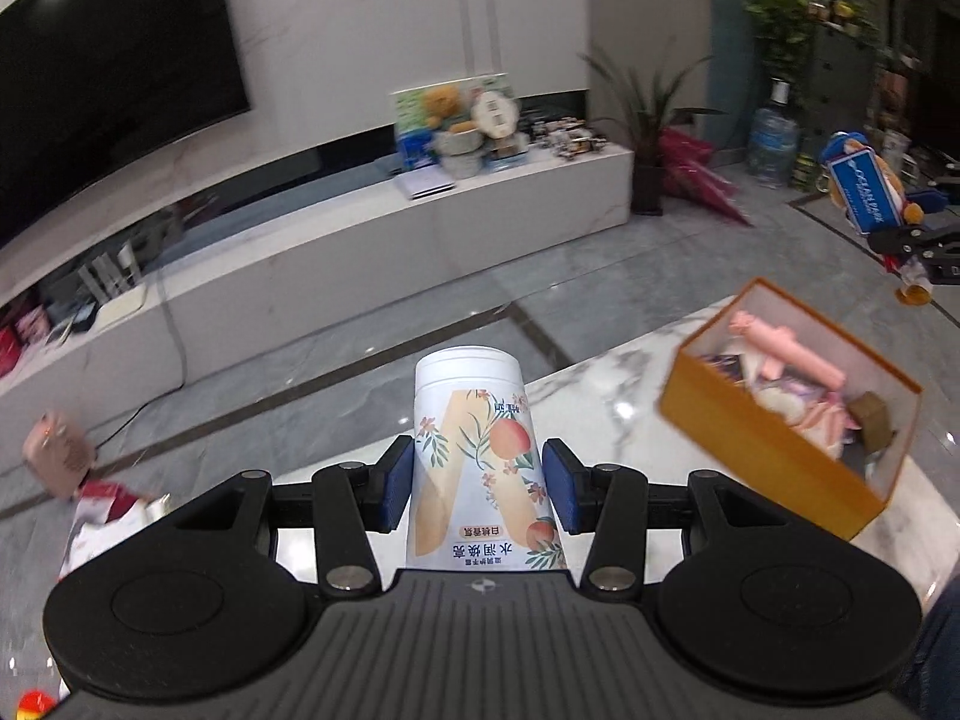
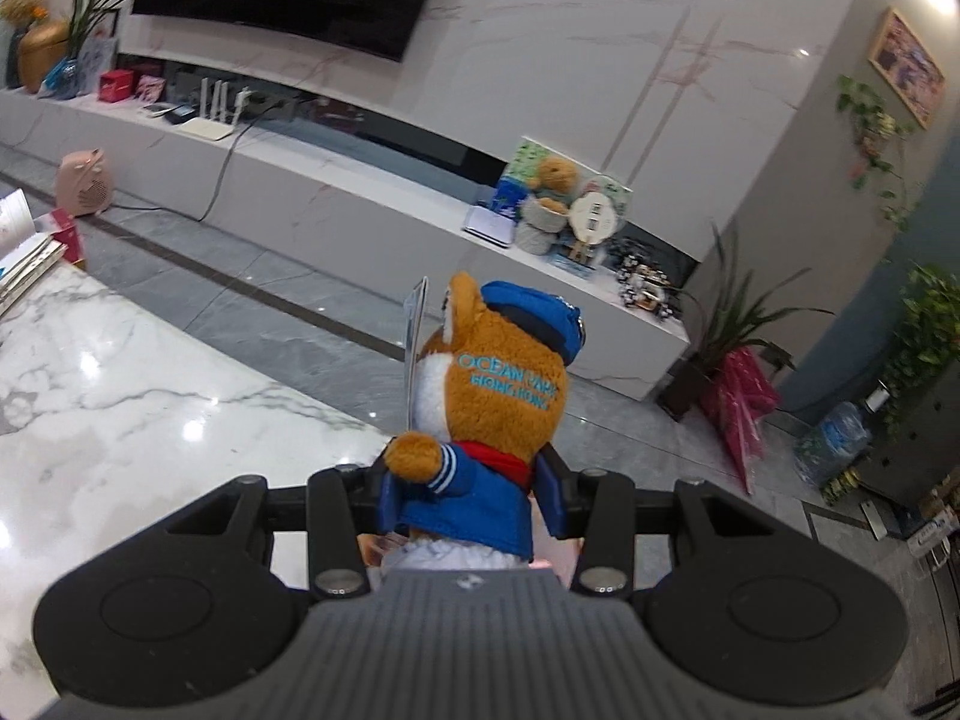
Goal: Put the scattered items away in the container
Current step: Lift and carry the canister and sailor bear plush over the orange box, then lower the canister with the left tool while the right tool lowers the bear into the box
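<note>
My left gripper (image 1: 478, 487) is shut on a white canister with a peach print (image 1: 474, 444), held in the air above the marble table (image 1: 600, 408). To its right on the table stands the orange box (image 1: 774, 456), holding a pink item and several small things. My right gripper (image 2: 474, 495) is shut on a brown plush bear in a blue sailor suit and cap (image 2: 492, 396), which has a clear tag at its left. In the left wrist view the same plush bear (image 1: 864, 192) and the right gripper (image 1: 918, 246) hang at the far right, above and beyond the box.
A long white TV bench (image 1: 360, 240) with a dark screen (image 1: 108, 78) above it runs across the back. Potted plants (image 2: 738, 324), a water jug (image 1: 771, 144) and a pink heater (image 2: 84, 180) stand on the grey floor. Books (image 2: 24, 252) lie at the table's left end.
</note>
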Demonstrator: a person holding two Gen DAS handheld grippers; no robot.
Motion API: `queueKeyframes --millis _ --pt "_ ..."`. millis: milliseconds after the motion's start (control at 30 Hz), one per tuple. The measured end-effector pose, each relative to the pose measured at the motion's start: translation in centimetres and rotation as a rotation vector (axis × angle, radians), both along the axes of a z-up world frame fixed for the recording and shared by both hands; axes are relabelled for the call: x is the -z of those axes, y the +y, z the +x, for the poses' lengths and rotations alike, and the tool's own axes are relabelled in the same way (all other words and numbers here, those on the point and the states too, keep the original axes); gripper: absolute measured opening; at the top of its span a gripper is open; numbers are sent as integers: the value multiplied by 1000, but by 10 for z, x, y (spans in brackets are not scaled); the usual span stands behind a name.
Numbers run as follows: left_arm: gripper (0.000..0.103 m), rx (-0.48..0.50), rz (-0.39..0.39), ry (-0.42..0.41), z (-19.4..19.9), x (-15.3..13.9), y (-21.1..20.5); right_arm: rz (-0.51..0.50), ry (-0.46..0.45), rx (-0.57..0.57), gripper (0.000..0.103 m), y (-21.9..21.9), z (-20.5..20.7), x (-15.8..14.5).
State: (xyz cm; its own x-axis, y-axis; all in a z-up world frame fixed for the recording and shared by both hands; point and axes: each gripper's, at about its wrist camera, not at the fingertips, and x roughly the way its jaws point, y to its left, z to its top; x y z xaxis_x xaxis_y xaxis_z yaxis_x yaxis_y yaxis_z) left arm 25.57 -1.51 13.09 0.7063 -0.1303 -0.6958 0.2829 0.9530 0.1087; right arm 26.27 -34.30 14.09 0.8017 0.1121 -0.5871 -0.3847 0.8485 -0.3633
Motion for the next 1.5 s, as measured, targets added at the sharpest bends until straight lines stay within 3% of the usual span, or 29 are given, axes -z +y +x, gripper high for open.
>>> queueKeyframes --millis 600,867,1200,1500 --pt "53 187 -44 17 33 7 -134 16 -1 143 47 -103 10 3" --pt "53 263 -46 43 40 25 -181 25 53 171 47 -125 19 34" --pt "53 320 -49 107 65 65 -223 67 122 176 47 -136 30 68" --pt "53 361 -41 173 86 107 -255 119 215 164 47 -136 48 117"
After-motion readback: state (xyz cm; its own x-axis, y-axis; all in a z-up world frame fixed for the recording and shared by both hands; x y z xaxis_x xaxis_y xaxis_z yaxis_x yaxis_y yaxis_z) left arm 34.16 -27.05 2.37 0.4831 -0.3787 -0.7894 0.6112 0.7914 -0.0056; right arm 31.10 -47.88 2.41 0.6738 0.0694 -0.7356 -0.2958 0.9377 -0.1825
